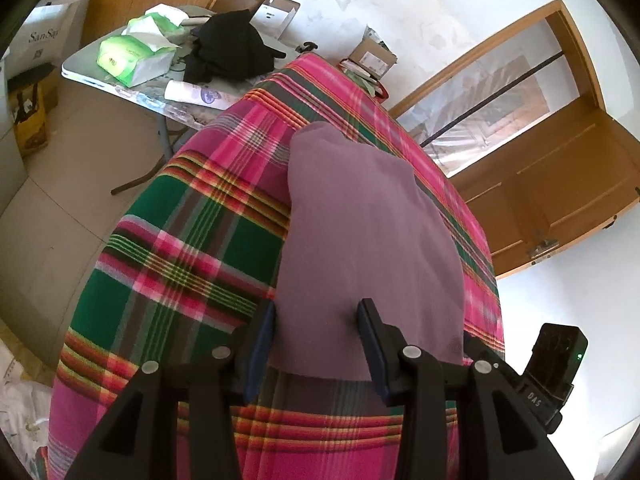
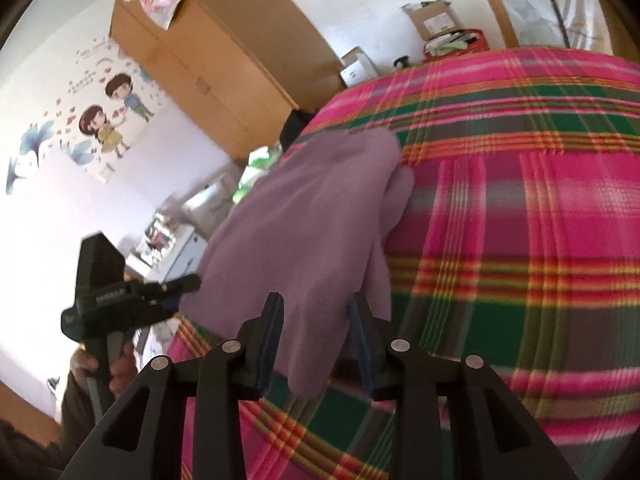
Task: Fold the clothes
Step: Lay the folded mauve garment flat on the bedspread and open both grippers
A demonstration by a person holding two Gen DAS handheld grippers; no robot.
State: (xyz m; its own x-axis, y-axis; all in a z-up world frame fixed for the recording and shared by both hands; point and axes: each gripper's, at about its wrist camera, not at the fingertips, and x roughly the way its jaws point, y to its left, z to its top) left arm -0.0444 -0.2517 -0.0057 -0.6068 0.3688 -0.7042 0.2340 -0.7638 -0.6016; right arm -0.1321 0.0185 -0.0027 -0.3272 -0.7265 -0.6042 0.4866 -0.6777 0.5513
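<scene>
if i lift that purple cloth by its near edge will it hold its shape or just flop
Probably flop. The purple cloth drapes softly over the plaid blanket with rounded folds, so it looks limp, not stiff. It seems thin and light, likely to sag between the left claw and right claw. Its matte, fuzzy surface suggests it won't slip easily, though layers seen in the right wrist view may separate.
</scene>
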